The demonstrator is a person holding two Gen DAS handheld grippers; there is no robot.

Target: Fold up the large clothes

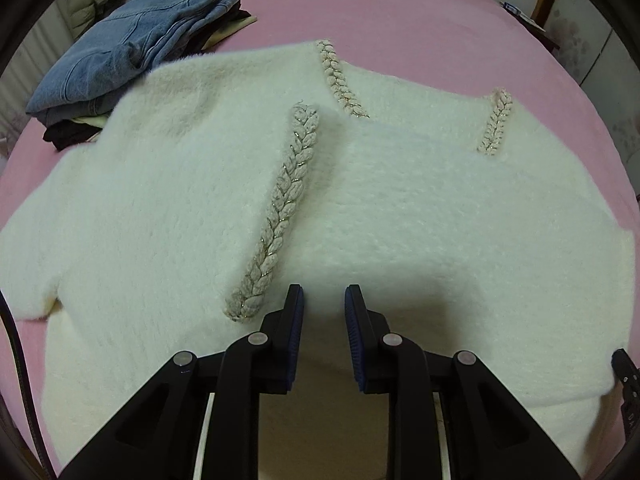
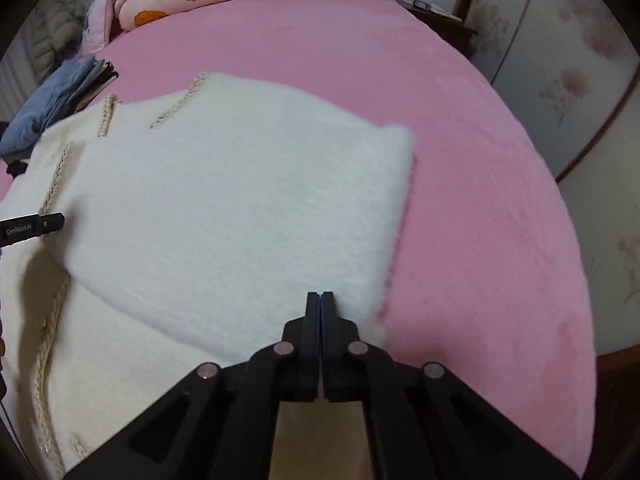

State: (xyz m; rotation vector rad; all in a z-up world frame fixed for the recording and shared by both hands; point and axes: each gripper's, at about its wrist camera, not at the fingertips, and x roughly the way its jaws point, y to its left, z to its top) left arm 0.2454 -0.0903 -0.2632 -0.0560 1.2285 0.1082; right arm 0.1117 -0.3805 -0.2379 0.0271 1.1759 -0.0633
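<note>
left wrist view is showing you partway into the fold: the white fuzzy sweater (image 1: 168, 184) is lying flat on the pink bed (image 1: 360, 12), and its right side looks to be lying folded across the middle, next to the braided trim (image 1: 280, 216). your left gripper (image 1: 323, 300) is hovering over the near part with its jaws spread a little and nothing between them. over in the right wrist view, your right gripper (image 2: 321, 300) is sitting at the folded panel's near edge with its jaws pressed together, and no cloth is visibly caught in them. next, i'd say, you're needing a grip on the left sleeve or side to bring it across and match. a stack of folded jeans (image 1: 132, 44) is waiting at the far left. only readable writing: "genrobot.ai" on the left gripper's body (image 2: 30, 226) as it's poking into the right view.
</note>
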